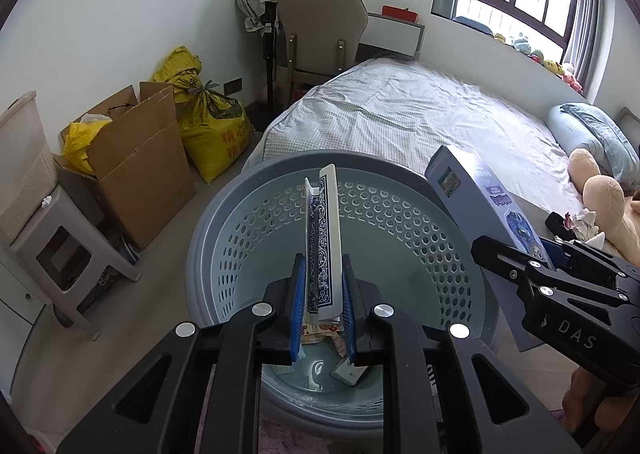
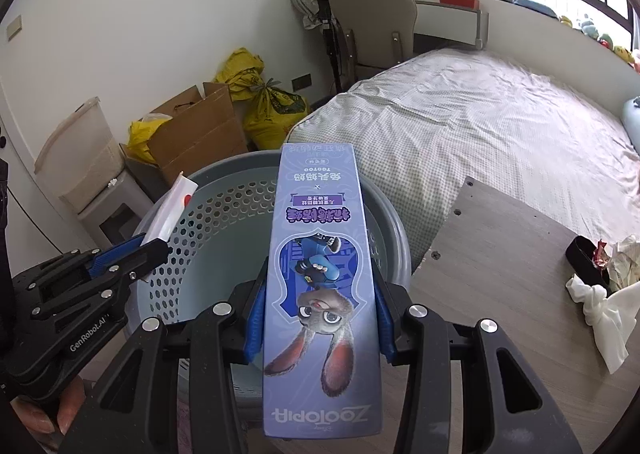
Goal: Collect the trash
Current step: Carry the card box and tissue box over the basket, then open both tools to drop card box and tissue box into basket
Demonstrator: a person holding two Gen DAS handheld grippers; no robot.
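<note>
The left wrist view looks straight down into the perforated laundry basket [image 1: 400, 214], a round grey-rimmed tub with pale blue honeycomb-holed walls. At its bottom lie a small white card box [image 1: 349, 373] and crumpled printed wrappers [image 1: 328, 334], partly hidden behind the fingers. The left gripper [image 1: 322, 314] holds a playing-card pack [image 1: 323, 246] edge-on over the basket, its jaws narrow and its blue ribbed pads pressed against both flat faces; the pack's back shows a blue and white ornamental pattern.

The right wrist view shows that pack only from the side, as a white sliver with a red mark [image 2: 170, 214] poking from the left gripper [image 2: 160, 250]. It gives the full printed face of the Zootopia box [image 2: 320, 294]: a long lilac cardboard carton with a cartoon rabbit, seen upside down. The right gripper [image 2: 320, 314] clamps its long sides, and the carton's far end reaches over the basket rim [image 2: 224, 170]. In the left view this carton [image 1: 480, 198] appears tilted at the basket's right edge, its lower end hidden by the right gripper [image 1: 548, 266].

Only the right view shows clearly the wood-grain board [image 2: 500, 254] beside the bed [image 2: 480, 114], bearing crumpled tissues [image 2: 600, 294] and a dark object that is hard to identify.
</note>
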